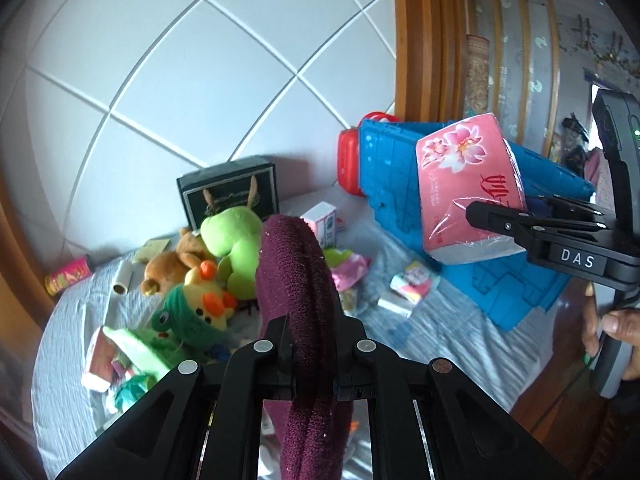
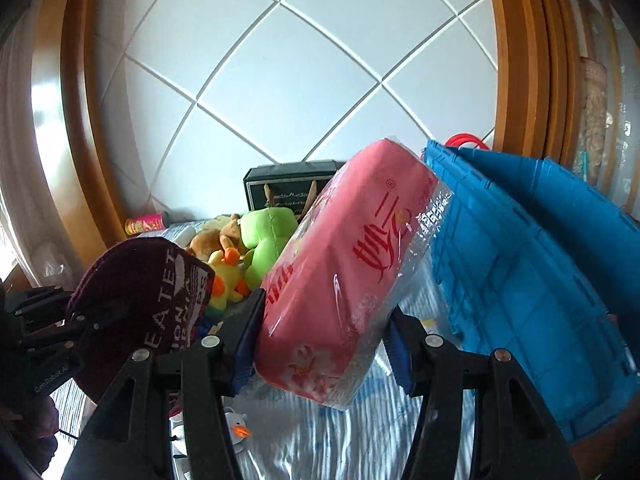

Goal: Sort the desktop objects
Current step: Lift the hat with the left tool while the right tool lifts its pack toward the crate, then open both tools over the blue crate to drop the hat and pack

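Right wrist, hat (image 2: pixel 136 304) tag "EATET" (partial)

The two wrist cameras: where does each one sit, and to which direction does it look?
Left wrist: on the left gripper, shut on a maroon knit hat; faces plush toys and tiled wall; a hand shows at right.
Right wrist: on the right gripper, shut on a pink tissue pack; faces the blue crate.
Shared: hat, tissue pack, crate, toys, black box.
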### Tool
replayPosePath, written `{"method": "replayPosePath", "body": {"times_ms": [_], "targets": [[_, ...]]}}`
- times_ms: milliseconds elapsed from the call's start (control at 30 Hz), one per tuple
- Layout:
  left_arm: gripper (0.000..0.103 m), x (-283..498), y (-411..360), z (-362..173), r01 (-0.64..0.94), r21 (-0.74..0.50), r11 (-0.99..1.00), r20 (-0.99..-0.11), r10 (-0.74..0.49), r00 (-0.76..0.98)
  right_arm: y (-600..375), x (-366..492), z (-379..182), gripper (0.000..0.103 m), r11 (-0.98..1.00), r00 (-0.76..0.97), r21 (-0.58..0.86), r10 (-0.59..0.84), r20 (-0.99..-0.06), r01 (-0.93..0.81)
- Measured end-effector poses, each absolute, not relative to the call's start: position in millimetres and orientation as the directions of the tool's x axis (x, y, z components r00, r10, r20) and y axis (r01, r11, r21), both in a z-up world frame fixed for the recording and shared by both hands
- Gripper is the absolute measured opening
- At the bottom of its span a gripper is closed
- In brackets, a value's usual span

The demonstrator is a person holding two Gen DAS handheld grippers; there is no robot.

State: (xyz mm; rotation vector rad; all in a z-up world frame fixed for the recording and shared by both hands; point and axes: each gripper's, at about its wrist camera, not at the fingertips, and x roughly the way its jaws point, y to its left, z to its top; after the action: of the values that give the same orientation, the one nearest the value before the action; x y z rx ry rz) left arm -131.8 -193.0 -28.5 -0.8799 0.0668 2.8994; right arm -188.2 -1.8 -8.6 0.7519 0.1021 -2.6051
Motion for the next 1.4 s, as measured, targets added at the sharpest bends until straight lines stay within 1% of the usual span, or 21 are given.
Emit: {"method": "replayPosePath", "body": {"times_ms": [67,233,300,467,667,800,900,1000,1133,1400], "targets": [[0.010,-138,-175,-15,-0.149,0.012,-0.989,-0.537,0.120,-0.835,15,-185,8,0.054,-0.915,-0.788,0.049,-0.372,-0.491,0.401],[0.010,-152,-112,19,-0.218,0.065,-0.974,-0.479,0.161,-0.863,68,-182,48,0.054,-0.934,-0.846,0.062,-0.345,-0.406,0.351],[0.010,-162,-91,30,-0.234,0.056,-0.971,-0.459,0.183,-0.869,93,-184,63,0.054,-0.941,-0.865,0.060,-0.329,-0.378,0.332],[0.010,-193,-33,53,-0.239,0.040,-0.970,-0.437,0.199,-0.877,153,-199,84,0.054,-0.954,-0.890,0.021,-0.287,-0.353,0.299],[0.010,-224,51,85,-0.249,0.050,-0.967,-0.378,0.213,-0.901,232,-218,94,0.054,-0.960,-0.904,0.013,-0.266,-0.334,0.278],[0.010,-239,100,108,-0.274,0.050,-0.961,-0.338,0.242,-0.910,283,-231,98,0.054,-0.964,-0.906,0.023,-0.259,-0.334,0.266],[0.010,-251,136,118,-0.293,0.075,-0.953,-0.325,0.254,-0.911,319,-239,97,0.054,-0.968,-0.911,0.036,-0.244,-0.333,0.247],[0.010,-268,167,121,-0.304,0.096,-0.948,-0.331,0.258,-0.908,345,-250,95,0.054,-0.975,-0.915,0.040,-0.221,-0.338,0.220],[0.010,-287,196,119,-0.309,0.109,-0.945,-0.337,0.258,-0.906,370,-273,86,0.054,-0.982,-0.909,0.034,-0.186,-0.372,0.187],[0.010,-324,221,103,-0.282,0.106,-0.953,-0.386,0.222,-0.895,402,-314,61,0.054,-0.989,-0.884,0.035,-0.145,-0.445,0.145]]}}
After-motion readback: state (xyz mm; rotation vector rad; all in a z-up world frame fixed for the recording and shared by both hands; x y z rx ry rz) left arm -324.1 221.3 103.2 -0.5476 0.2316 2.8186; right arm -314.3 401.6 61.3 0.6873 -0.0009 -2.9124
